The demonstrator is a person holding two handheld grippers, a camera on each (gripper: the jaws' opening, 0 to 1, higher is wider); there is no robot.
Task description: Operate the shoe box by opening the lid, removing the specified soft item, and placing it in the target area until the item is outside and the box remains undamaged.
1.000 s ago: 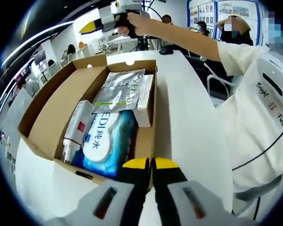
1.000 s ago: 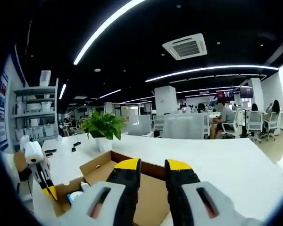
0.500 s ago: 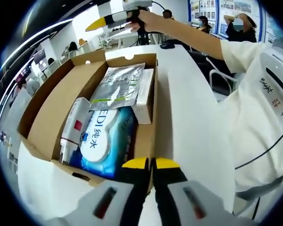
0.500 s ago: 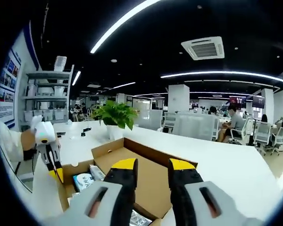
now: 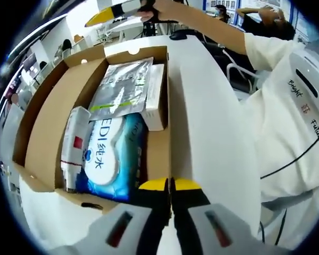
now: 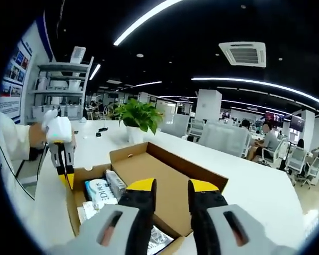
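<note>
Showing the open brown cardboard shoe box (image 5: 42, 138) on the white table (image 5: 202, 127), the blue-and-white soft wipes pack (image 5: 110, 159) inside; left tool (image 5: 170, 184) jaws closed empty at the box's near wall, right tool (image 6: 168, 185) narrowly parted above, risking crushed cardboard.

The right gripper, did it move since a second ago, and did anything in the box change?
The right gripper has tipped down toward the open shoe box, so more of the inside shows. Its jaws are open and hold nothing. The left gripper stayed shut at the box's near wall. The wipes pack, tube, silver pouch and small white box lie as before.
</note>
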